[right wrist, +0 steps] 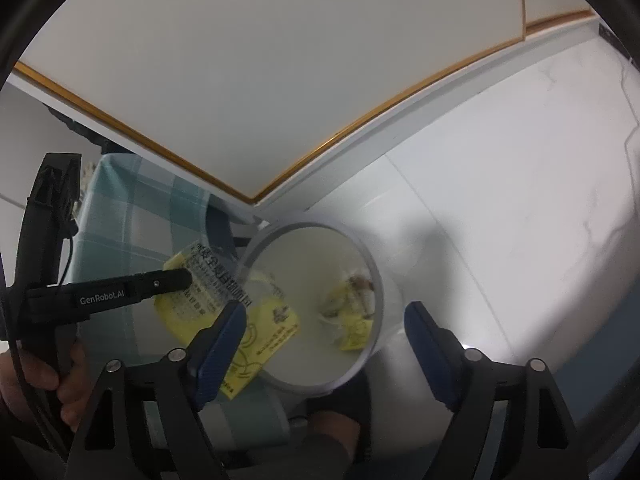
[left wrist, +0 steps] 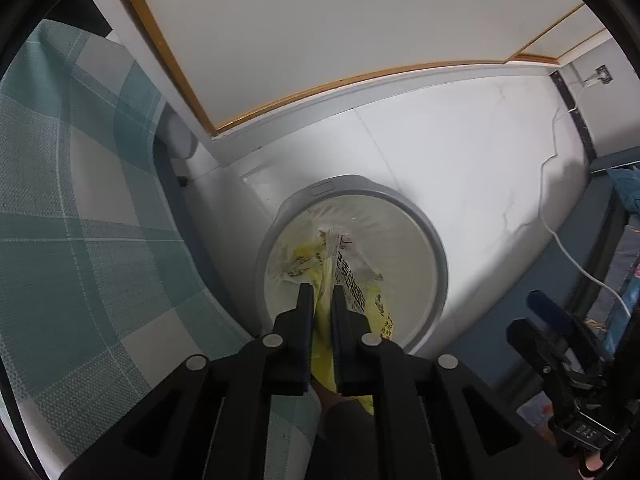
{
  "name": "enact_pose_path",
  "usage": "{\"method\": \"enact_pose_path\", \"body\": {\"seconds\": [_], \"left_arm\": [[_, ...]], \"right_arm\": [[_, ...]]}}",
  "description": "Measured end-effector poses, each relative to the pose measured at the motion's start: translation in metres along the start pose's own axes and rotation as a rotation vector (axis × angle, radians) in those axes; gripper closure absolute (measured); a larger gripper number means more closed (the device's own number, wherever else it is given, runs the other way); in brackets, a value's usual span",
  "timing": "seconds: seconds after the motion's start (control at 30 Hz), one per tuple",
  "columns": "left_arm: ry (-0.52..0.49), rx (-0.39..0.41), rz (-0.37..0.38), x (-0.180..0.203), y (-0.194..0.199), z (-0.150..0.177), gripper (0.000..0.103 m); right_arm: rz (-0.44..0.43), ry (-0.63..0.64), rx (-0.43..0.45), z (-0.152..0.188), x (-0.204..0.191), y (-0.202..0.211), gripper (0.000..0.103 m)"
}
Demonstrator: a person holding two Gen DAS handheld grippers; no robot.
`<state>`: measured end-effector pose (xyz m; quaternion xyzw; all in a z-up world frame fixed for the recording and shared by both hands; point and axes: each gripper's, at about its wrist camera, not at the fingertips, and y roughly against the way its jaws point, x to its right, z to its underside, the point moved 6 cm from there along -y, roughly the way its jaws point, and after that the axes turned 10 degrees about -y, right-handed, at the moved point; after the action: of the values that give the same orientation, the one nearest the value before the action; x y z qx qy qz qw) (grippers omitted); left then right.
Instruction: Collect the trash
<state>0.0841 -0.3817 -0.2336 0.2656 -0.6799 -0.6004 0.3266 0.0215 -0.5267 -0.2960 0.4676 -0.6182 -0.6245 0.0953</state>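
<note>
While the left gripper (left wrist: 323, 292) points straight down over the grey round bin (left wrist: 434, 240), its two black fingers (left wrist: 306, 304) stand close together with a yellow snack wrapper (left wrist: 325, 308) pinched between them. The wrapper (yellow and clear plastic, printed with dark characters) hangs above the bin's mouth, its lower end reaching down inside the rim. More crumpled yellow and clear trash (left wrist: 298, 258) lies at the bottom of the bin, on the white liner.

From the right wrist view, the same wrapper (right wrist: 208, 292) shows at the left edge of the bin (right wrist: 370, 264), partly over the rim and partly over the checked cloth beside it, with the left gripper (right wrist: 182, 278) coming in from the left and clamped on its upper corner. A hand (right wrist: 60, 384) grips that tool's handle at the lower left.

The right gripper (right wrist: 324, 320) has its blue-padded fingers (right wrist: 224, 336) spread wide, one on either side of the bin's opening, with nothing between them but the bin below. Scraps of yellow wrapping (right wrist: 352, 316) sit inside against the far wall.

A teal and white checked cloth (left wrist: 80, 200) covers the surface to the left of the bin, and a white cable (left wrist: 576, 260) trails over the pale floor (left wrist: 460, 152) on the right.
</note>
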Motion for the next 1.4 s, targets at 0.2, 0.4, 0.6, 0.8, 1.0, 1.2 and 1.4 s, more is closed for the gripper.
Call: {"method": "enact_pose_path", "body": {"seconds": [0.2,0.4,0.6,0.8,1.0,1.2,1.4], "left_arm": [[0.008,0.016,0.027,0.002,0.001,0.000,0.065],[0.014,0.075,0.031,0.001,0.016,0.000,0.051],[0.009,0.162,0.011,-0.001,0.039,0.000,0.043],[0.023,0.223,0.000,-0.006,0.054,0.000,0.038],[0.023,0.241,-0.032,-0.006,0.062,0.006,0.038],[0.034,0.256,-0.037,-0.008,0.072,0.011,0.038],[0.033,0.283,-0.054,-0.009,0.081,0.015,0.038]], "right_arm": [[0.051,0.031,0.010,-0.001,-0.003,0.005,0.018],[0.033,0.049,0.039,-0.004,-0.014,0.016,0.018],[-0.003,0.063,0.063,-0.006,-0.028,0.027,0.017],[-0.022,0.079,0.086,-0.008,-0.038,0.041,0.014],[-0.045,0.080,0.099,-0.007,-0.046,0.054,0.011],[-0.080,0.074,0.109,-0.005,-0.048,0.064,0.010],[-0.070,0.101,0.122,-0.001,-0.057,0.073,0.009]]}}
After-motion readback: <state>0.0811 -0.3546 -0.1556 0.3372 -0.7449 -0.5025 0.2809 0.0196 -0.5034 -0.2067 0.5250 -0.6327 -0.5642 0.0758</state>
